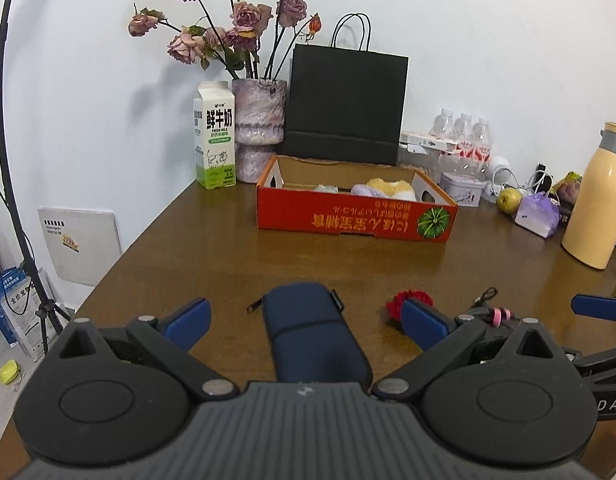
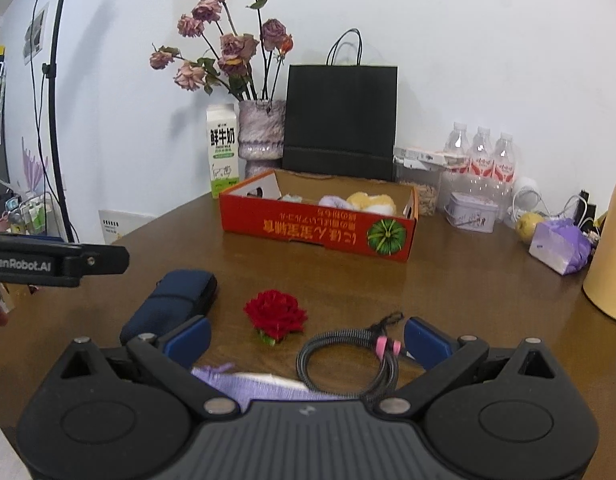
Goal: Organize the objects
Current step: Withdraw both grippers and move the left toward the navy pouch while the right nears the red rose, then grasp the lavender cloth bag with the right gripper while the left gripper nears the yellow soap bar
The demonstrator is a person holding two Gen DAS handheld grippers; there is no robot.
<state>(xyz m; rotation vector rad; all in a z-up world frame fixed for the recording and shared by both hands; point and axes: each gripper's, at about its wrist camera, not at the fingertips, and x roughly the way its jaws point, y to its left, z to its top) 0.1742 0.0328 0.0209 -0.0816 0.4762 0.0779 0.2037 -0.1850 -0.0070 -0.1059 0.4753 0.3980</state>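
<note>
The left tool (image 1: 305, 322) hangs spread wide over the near edge of the counter (image 1: 388, 264), with the navy pouch (image 1: 314, 332) lying lengthwise between its blue pads, touched by neither. The right tool (image 2: 308, 338) is likewise spread, holding nothing; the red flower (image 2: 275, 314) sits at its 12 o'clock, the coiled cable (image 2: 350, 360) toward 1 o'clock, and a lilac cloth (image 2: 251, 384) lies close under it at 6 o'clock.

The risks, as I judge them: the pouch is soft and rounded, so a pinch near its far end could let it sag or slip on the way to the red box (image 1: 356, 216) at 12 o'clock. The cable's loose loop could snag a pad or drag the flower along if the right tool closes carelessly. The two tools are near each other, so reaching together invites a collision.

The left view shows the flower only half hidden behind a pad and misses the cloth entirely. The right view shows the whole flower, cable coil and cloth, but only part of the pouch.
</note>
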